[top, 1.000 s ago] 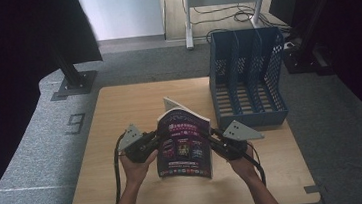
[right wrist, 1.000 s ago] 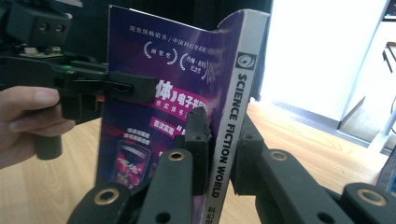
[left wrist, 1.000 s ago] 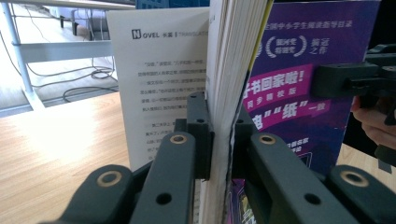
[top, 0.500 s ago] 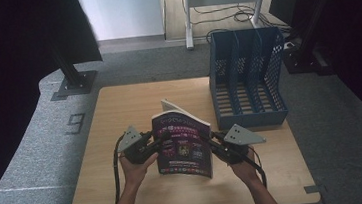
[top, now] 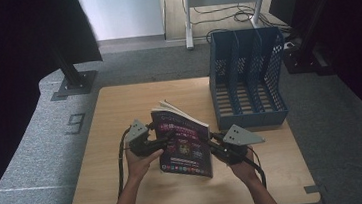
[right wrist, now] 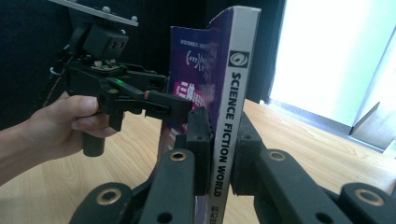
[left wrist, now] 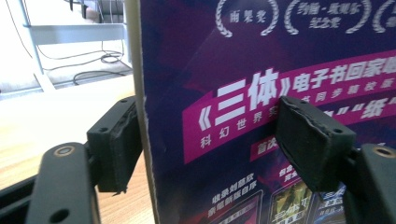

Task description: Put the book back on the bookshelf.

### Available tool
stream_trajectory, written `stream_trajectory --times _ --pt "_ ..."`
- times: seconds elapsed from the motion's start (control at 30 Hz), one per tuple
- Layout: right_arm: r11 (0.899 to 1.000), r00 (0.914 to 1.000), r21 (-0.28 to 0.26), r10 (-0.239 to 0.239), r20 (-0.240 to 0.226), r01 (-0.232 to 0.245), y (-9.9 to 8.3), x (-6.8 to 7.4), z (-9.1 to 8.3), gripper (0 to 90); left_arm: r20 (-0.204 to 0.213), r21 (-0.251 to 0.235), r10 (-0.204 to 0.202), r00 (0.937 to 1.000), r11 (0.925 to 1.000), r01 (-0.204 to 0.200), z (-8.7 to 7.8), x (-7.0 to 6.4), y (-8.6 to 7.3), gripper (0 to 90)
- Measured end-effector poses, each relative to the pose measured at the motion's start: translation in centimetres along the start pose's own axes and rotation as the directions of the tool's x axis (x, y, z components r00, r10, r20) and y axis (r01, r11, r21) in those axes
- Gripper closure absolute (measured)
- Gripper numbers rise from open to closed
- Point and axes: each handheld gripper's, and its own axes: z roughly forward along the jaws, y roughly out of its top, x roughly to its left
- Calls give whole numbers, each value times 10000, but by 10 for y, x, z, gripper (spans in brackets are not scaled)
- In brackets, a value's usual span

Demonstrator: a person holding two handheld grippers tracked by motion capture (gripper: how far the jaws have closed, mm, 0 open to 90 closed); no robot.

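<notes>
Magazine (top: 183,144) stands upright; right gripper (top: 217,146) clamps its spine, left gripper (top: 165,139) pinches the opposite edge.

we see two black handheld grippers. the left gripper (top: 168,135) has a grey three-cornered plate on top with small studs, a green light on its body, a round black grip and a black cable trailing off. the right gripper (top: 212,140) wears the same grey plate and cable. our jaws show brass-ringed pivots, screw holes and worn black pads (left wrist: 310,140). forearms bare, no sleeves.
</notes>
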Motion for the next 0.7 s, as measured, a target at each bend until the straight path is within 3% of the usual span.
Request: stream_trajectory --times 0.3,0.43,0.7 --pt "10000 9999 2 -85 -107 85 0 2 -1 803 261 236 -260 9993 9994 254 5 4 0 205" --pt "10000 9999 -12 -68 -135 68 0 1 -2 803 453 229 -283 9986 9994 273 6 3 -1 237" --pt "9995 9995 -12 -325 -59 325 0 2 -4 794 153 56 -120 9998 9999 119 3 -1 -1 297"
